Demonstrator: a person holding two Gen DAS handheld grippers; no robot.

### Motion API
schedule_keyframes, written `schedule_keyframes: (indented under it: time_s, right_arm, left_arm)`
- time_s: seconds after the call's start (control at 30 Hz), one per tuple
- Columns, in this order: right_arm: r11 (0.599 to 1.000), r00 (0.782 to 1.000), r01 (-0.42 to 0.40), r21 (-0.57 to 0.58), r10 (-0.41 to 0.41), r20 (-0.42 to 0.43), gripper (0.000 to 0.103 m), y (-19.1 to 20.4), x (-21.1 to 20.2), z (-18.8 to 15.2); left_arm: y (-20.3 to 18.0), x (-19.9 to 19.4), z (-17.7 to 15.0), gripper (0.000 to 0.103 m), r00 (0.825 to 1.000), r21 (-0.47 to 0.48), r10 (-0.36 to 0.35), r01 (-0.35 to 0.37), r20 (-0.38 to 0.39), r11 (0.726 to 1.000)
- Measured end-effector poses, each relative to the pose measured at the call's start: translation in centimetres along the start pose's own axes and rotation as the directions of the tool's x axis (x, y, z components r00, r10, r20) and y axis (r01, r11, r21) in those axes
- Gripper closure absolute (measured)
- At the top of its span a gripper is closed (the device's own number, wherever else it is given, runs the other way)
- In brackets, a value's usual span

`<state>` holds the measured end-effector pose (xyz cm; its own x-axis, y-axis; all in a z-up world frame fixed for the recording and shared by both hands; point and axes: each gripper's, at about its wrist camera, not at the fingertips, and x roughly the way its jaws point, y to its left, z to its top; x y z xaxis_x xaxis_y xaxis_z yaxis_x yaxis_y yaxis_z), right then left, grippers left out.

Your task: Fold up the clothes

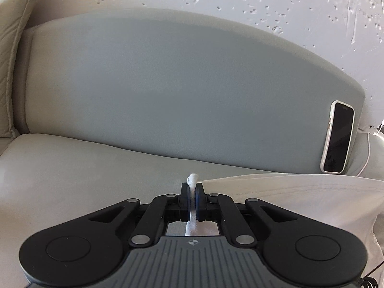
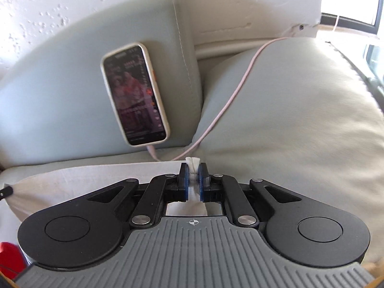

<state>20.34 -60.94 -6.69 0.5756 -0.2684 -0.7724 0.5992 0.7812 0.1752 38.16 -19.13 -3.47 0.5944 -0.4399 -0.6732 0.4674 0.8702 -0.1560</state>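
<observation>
Left gripper [image 1: 192,187] clamped on a thin pinch of the white garment [image 1: 300,199], a nub of cloth poking out past the tips at 12 o'clock. Right gripper [image 2: 194,168] likewise closed tight on a bunched, stitched edge of the same cloth. Garment spread over the sofa seat [image 1: 60,168], trailing toward 3 o'clock in the left view and 9 o'clock in the right view. Looks light, soft, floppy; likely to sag and crease between the two grips, so best taken at hems or corners and kept taut. Not fragile, low slip risk with pads on doubled fabric. Phone [image 2: 135,94] propped against the back cushion [image 1: 180,84] at 11 o'clock of the right gripper, charging cable [image 2: 223,105] running across the seat just beyond the tips: snag hazard if cloth swings forward. Side cushion [image 2: 300,120] at 2 o'clock.
</observation>
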Motion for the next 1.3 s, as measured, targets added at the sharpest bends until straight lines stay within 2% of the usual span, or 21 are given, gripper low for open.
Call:
schedule_keyframes:
  time_s: [0.17,0.3,0.43,0.5,0.67,0.83,0.97,1.17,1.3]
  right_arm:
    - [0.995,0.999,-0.031,0.094,0.034,-0.031,0.095,-1.5,-6.1,-3.6]
    - [0.988,0.996,-0.033,0.148,0.046,-0.079,0.095,-4.2,-9.9,-8.7]
    - [0.985,0.989,-0.040,0.165,0.063,-0.137,0.095,-5.6,-11.6,-14.1]
    - [0.984,0.987,-0.044,0.170,0.070,-0.146,0.096,-5.4,-12.4,-16.5]
    - [0.985,0.990,-0.075,0.157,0.092,-0.104,0.096,-5.7,-16.6,-20.7]
    - [0.984,0.989,-0.099,0.146,0.113,-0.094,0.096,-6.5,-19.5,-24.4]
    - [0.989,0.991,-0.091,0.118,0.102,-0.090,0.096,-6.7,-20.8,-26.7]
    - [0.983,0.994,-0.081,0.162,0.091,-0.054,0.096,-8.1,-22.4,-27.5]
    - [0.986,0.993,-0.076,0.150,0.088,-0.078,0.096,-8.4,-22.5,-28.4]
  left_arm:
    - [0.4,-6.1,-2.6,0.100,0.999,-0.054,0.014,-0.015,-0.033,0.998]
    - [1.3,-10.3,-6.1,0.100,0.994,-0.093,0.036,-0.045,-0.099,0.995]
    - [-0.2,-12.4,-9.6,0.100,0.983,-0.014,0.114,-0.117,-0.144,0.993]
    - [0.7,-13.0,-11.3,0.100,0.980,-0.018,0.130,-0.135,-0.150,0.991]
    - [0.7,-16.1,-15.4,0.100,0.988,-0.082,0.134,-0.141,-0.083,0.987]
    - [-0.4,-19.0,-19.3,0.100,0.989,-0.036,0.143,-0.144,-0.035,0.989]
    - [-0.9,-20.5,-21.2,0.100,0.988,-0.024,0.152,-0.153,-0.032,0.988]
    - [-0.9,-23.0,-23.0,0.100,0.992,-0.045,0.121,-0.123,-0.037,0.991]
    - [-1.6,-21.8,-24.4,0.100,0.984,0.009,0.154,-0.154,-0.090,0.988]
